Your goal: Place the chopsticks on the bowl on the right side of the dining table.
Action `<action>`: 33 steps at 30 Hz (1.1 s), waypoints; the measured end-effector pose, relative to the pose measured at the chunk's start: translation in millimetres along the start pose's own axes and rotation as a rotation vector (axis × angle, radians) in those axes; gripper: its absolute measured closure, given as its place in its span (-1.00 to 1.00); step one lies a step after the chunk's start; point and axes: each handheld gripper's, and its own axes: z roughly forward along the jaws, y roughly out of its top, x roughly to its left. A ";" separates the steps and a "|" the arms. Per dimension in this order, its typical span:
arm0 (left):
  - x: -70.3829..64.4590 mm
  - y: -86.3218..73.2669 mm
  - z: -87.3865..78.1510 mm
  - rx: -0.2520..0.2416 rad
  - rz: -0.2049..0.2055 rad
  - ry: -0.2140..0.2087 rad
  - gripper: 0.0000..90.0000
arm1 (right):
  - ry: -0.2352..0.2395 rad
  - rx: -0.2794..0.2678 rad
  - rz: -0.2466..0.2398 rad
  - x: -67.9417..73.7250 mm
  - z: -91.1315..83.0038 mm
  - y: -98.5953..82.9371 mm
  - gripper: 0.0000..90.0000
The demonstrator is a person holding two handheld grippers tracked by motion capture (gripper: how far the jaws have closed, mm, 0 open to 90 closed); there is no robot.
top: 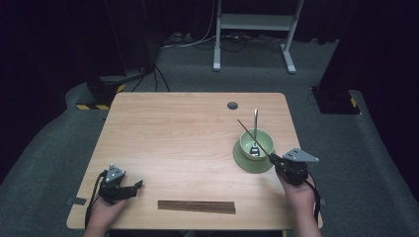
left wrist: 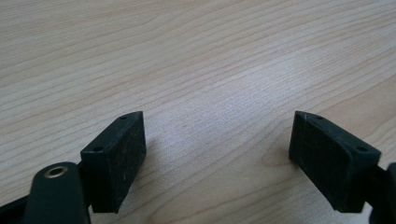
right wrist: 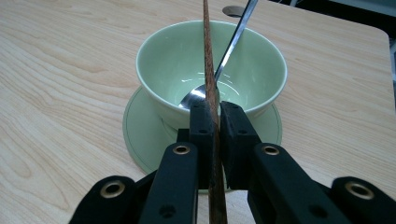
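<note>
A pale green bowl (top: 257, 142) stands on a matching green saucer (top: 243, 160) at the table's right, with a metal spoon (top: 255, 129) leaning in it. My right gripper (top: 274, 159) is shut on a brown chopstick (top: 251, 134) that slants up and across the bowl. In the right gripper view the chopstick (right wrist: 208, 70) runs between the closed jaws, over the bowl (right wrist: 159, 63) and the spoon (right wrist: 233, 39). My left gripper (top: 134, 188) rests open at the near left, its fingers (left wrist: 116, 158) spread above bare wood. A row of brown chopsticks (top: 196, 206) lies near the front edge.
The wooden table (top: 173, 133) has a round cable hole (top: 232, 105) at the back right. A white metal stand (top: 254, 24) and cables sit on the grey floor beyond the table. Dark curtains surround the area.
</note>
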 end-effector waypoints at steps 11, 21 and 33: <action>0.1 0.0 0.0 -0.001 0.000 -0.003 -0.57 | -0.008 -0.002 -0.017 2.3 3.9 -0.4 0.86; 0.0 0.0 -0.1 -0.001 0.001 -0.002 -0.57 | -0.008 -0.020 -0.017 4.6 2.0 2.6 0.62; -0.2 -0.1 -0.2 -0.002 0.004 -0.003 -0.56 | 0.074 -0.069 -0.096 50.2 -3.6 25.2 0.22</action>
